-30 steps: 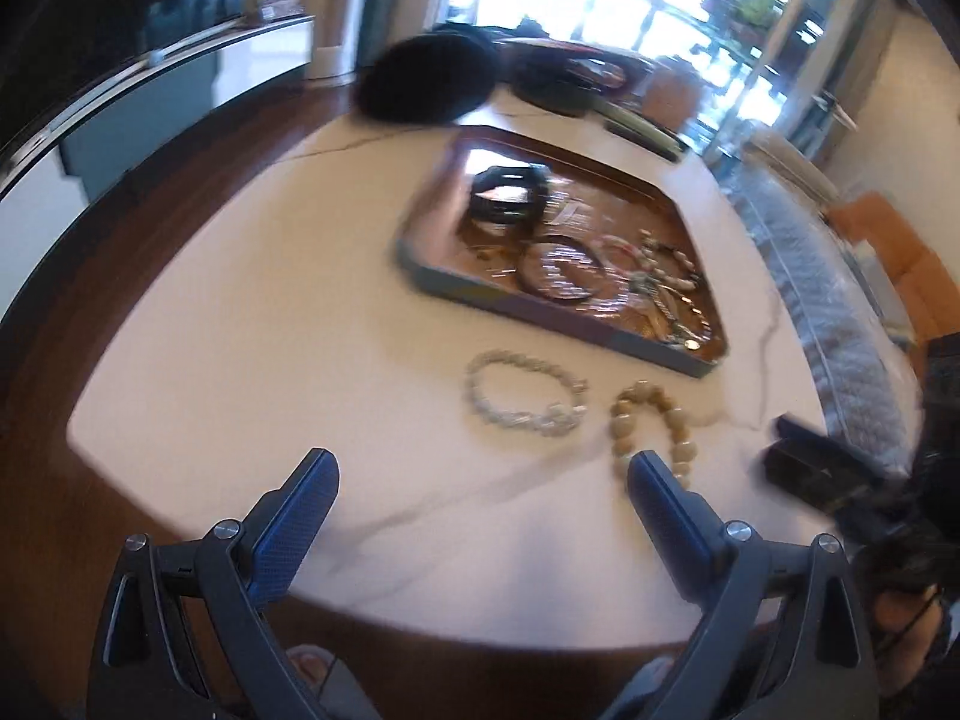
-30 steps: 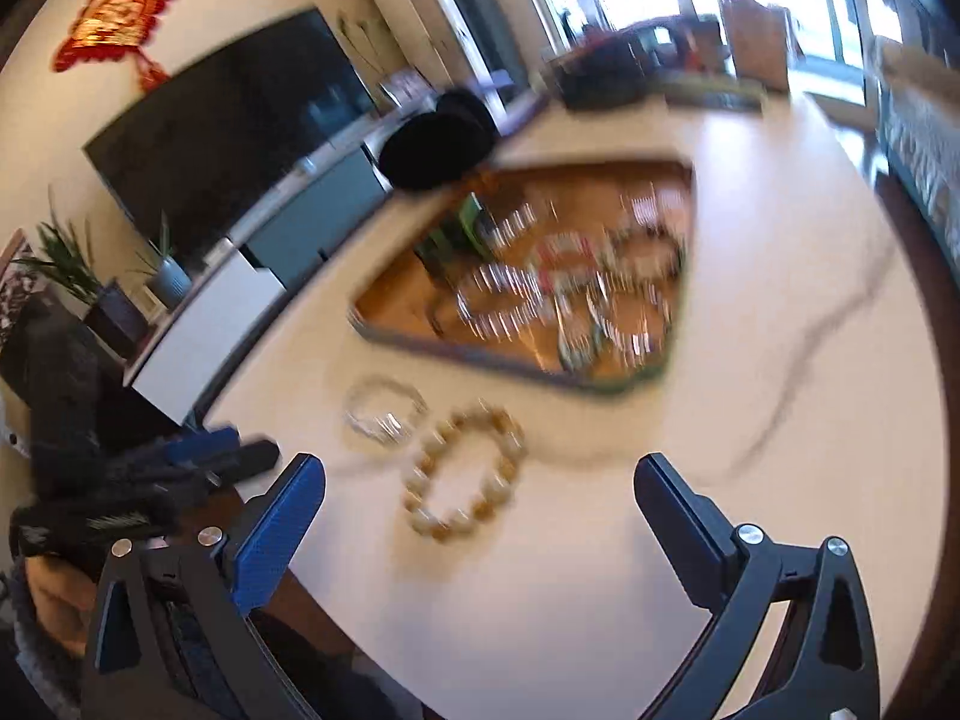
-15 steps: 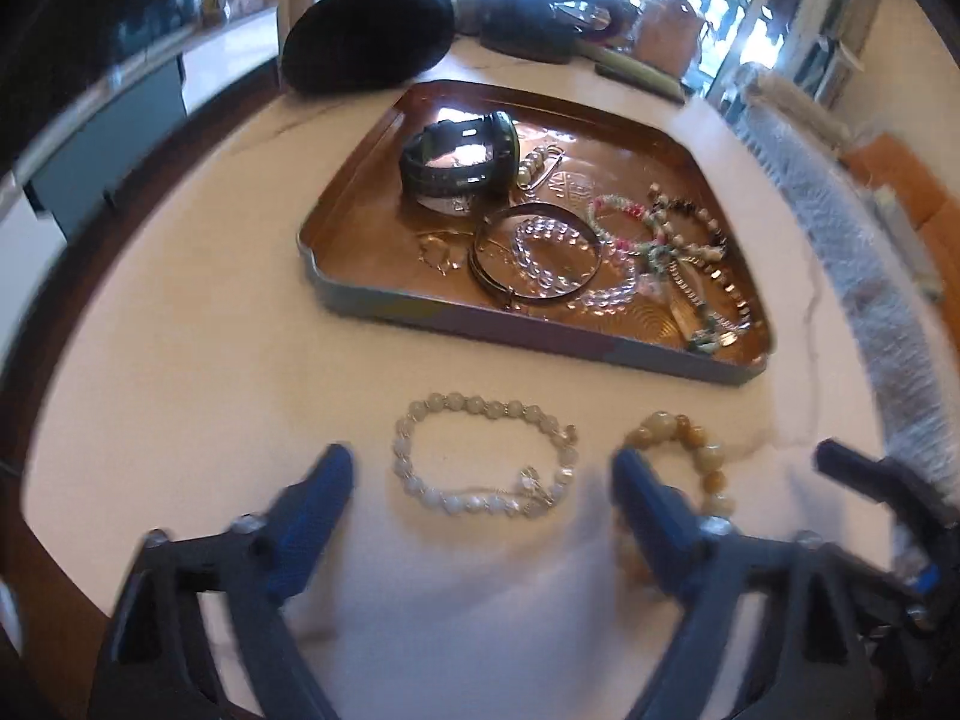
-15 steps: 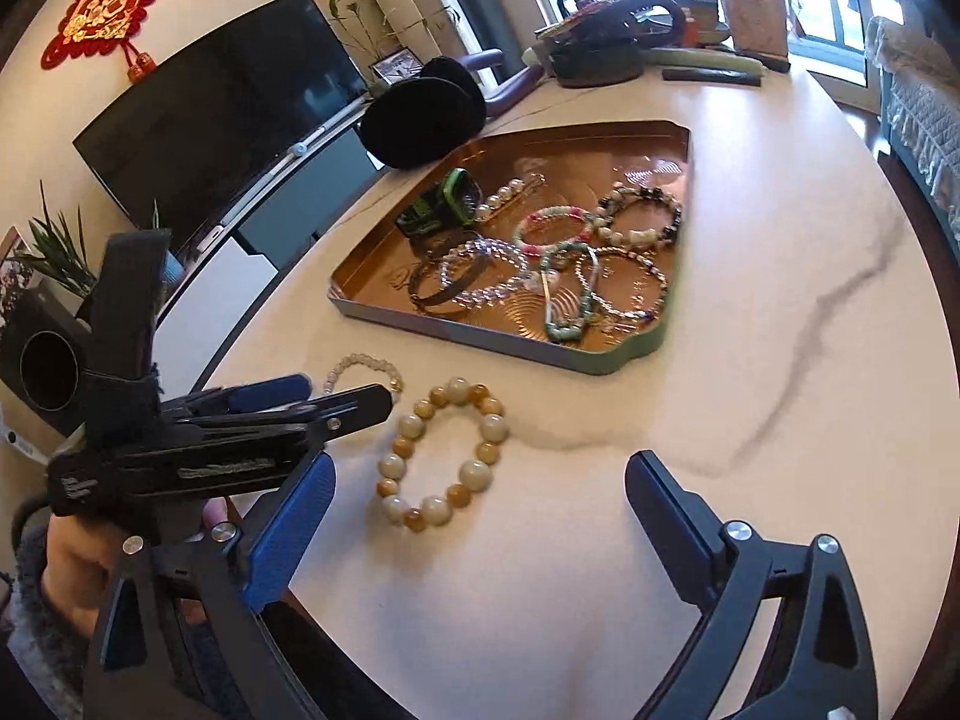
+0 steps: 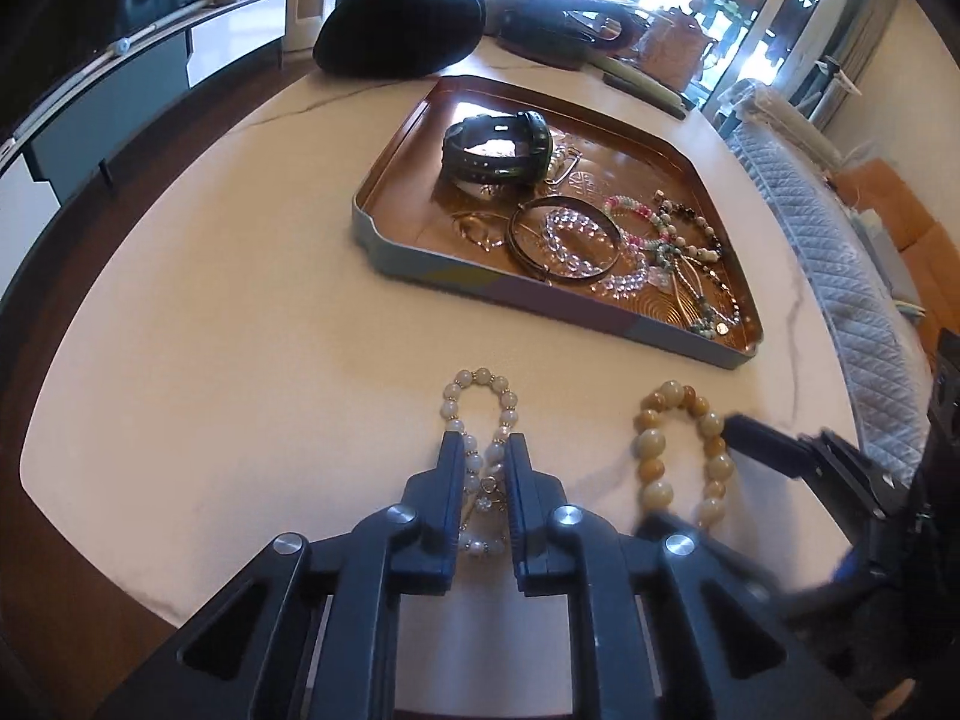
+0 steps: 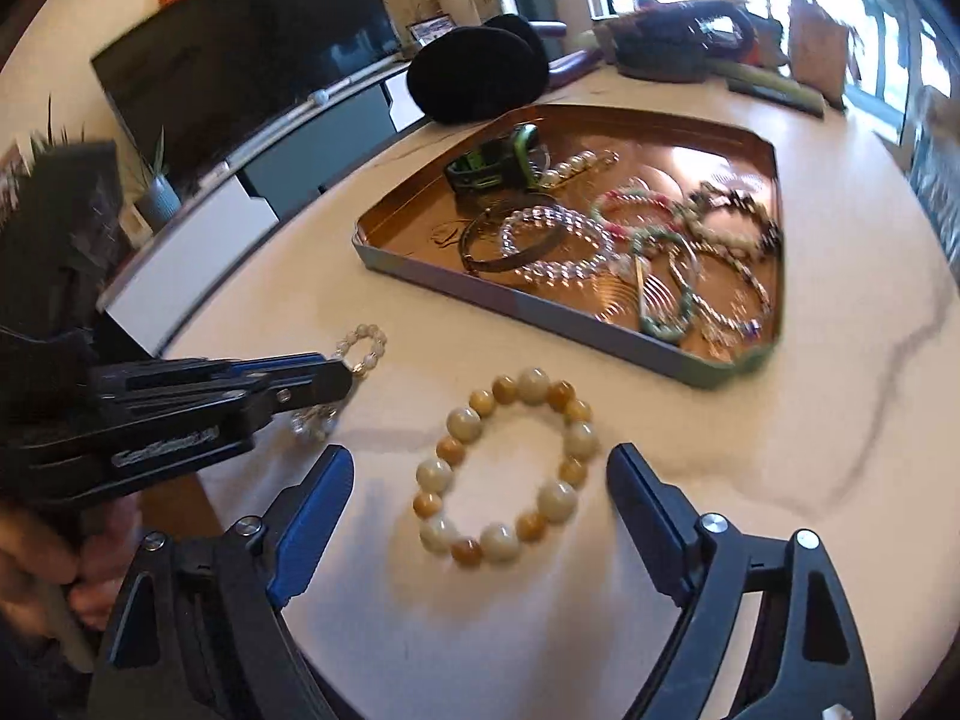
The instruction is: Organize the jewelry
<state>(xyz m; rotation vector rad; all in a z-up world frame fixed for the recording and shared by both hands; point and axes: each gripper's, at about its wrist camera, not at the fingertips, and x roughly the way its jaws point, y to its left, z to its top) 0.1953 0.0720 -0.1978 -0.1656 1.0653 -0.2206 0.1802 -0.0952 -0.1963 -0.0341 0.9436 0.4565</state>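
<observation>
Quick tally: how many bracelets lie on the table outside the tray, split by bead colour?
Cream bracelet: 1
Amber bracelet: 1
Total outside the tray: 2
</observation>
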